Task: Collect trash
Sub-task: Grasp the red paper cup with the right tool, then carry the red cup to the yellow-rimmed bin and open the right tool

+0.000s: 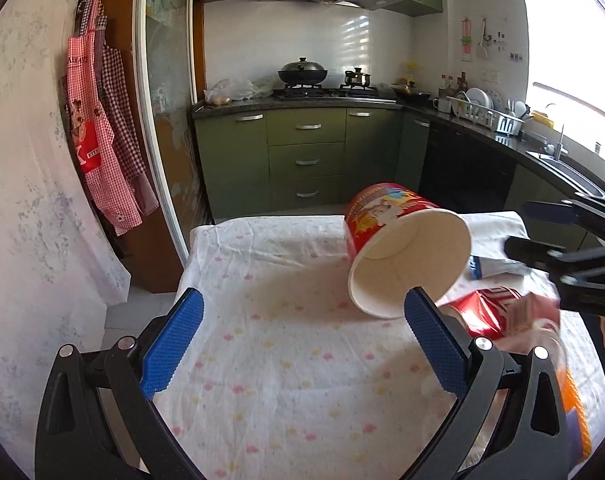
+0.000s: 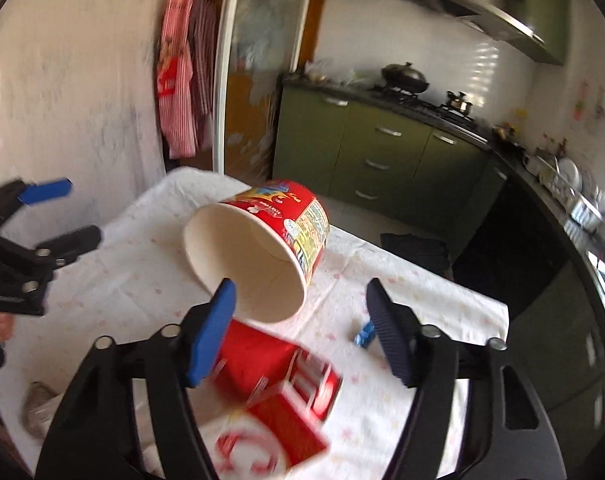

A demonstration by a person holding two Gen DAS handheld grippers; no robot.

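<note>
A red paper noodle cup (image 1: 402, 248) lies on its side on the white cloth-covered table (image 1: 282, 360), its open mouth facing me. It also shows in the right wrist view (image 2: 262, 248). A red carton (image 2: 286, 400) lies blurred just in front of it, also in the left wrist view (image 1: 498, 312). My left gripper (image 1: 302, 340) is open and empty, left of the cup. My right gripper (image 2: 302, 328) is open and empty, just behind the cup's mouth and above the carton. Each gripper shows in the other view: the right one (image 1: 542, 232), the left one (image 2: 62, 216).
A small blue wrapper (image 2: 364, 334) lies on the cloth right of the cup, and a white packet (image 1: 490, 256) behind it. Crumpled grey paper (image 2: 38, 404) sits at the table's near left. Green kitchen cabinets (image 1: 306, 160), the stove and aprons (image 1: 98, 140) on the wall are beyond.
</note>
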